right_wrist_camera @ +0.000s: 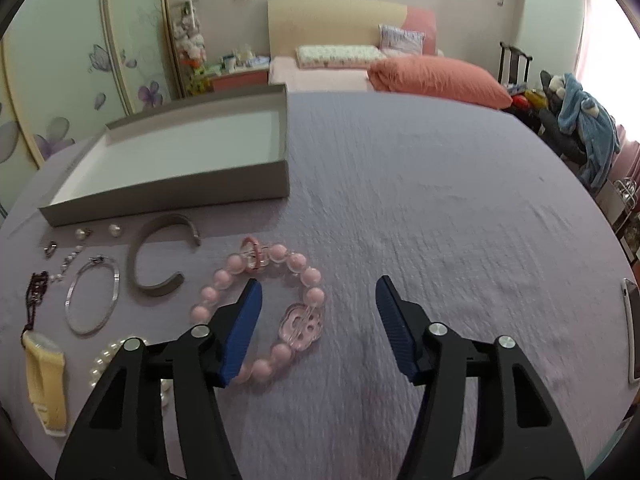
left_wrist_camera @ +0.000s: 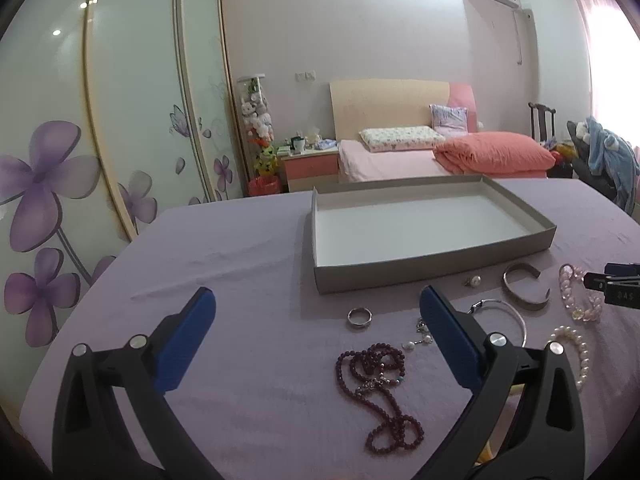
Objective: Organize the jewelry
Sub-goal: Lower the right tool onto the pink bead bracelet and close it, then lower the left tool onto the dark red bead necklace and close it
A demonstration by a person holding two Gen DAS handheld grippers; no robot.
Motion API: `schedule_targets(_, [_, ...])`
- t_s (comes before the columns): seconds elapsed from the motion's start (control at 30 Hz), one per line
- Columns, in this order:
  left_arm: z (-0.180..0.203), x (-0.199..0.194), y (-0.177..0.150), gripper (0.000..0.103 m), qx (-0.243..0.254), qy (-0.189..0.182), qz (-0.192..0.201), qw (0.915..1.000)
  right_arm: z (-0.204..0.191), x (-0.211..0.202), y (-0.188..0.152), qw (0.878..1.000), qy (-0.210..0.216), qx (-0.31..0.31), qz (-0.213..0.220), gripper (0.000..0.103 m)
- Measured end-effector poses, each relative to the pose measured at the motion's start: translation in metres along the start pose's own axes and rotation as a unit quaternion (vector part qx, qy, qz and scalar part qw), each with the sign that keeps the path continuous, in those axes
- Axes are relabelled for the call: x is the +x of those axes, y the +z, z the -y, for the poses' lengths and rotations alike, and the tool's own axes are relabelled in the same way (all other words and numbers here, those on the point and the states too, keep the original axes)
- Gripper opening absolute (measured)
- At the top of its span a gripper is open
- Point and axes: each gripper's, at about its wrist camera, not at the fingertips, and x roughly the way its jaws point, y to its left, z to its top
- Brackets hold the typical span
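A shallow grey box (left_wrist_camera: 440,266) (right_wrist_camera: 168,196) with a white inside stands on the lilac cloth, nothing in it. In front of it lie a silver ring (left_wrist_camera: 359,317), a dark red bead necklace (left_wrist_camera: 380,388), a grey cuff (left_wrist_camera: 526,286) (right_wrist_camera: 158,256), a thin silver bangle (left_wrist_camera: 508,312) (right_wrist_camera: 93,296), a pearl bracelet (left_wrist_camera: 576,352) and a pink bead bracelet (left_wrist_camera: 580,294) (right_wrist_camera: 276,304). My left gripper (left_wrist_camera: 318,312) is open above the ring and necklace. My right gripper (right_wrist_camera: 320,300) is open, its left finger over the pink bracelet.
A pearl stud (left_wrist_camera: 474,281) lies by the box front, two pearl studs show in the right wrist view (right_wrist_camera: 116,230). A cream clip (right_wrist_camera: 44,376) lies at the left. A phone (right_wrist_camera: 632,328) lies at the right edge. A bed (left_wrist_camera: 440,152) stands behind.
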Motion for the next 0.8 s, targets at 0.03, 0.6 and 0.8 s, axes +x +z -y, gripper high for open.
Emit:
schedule_targets(0.03, [0.0, 0.003, 0.001, 0.099, 0.001, -0.001, -0.003, 1.0, 0.001, 0.002, -0.001, 1.0, 0.0, 0.001, -0.008, 0.054])
schedule_targets(0.6, [-0.015, 0.038, -0.006, 0.077, -0.02, -0.07, -0.086, 0.9936, 0.014, -0.013, -0.014, 0.999, 0.047, 0.008, -0.008, 0.014])
schedule_targets(0.8, [-0.004, 0.032, -0.02, 0.071, -0.007, -0.107, -0.113, 0.9879, 0.016, -0.021, -0.012, 0.998, 0.054, 0.011, 0.005, 0.014])
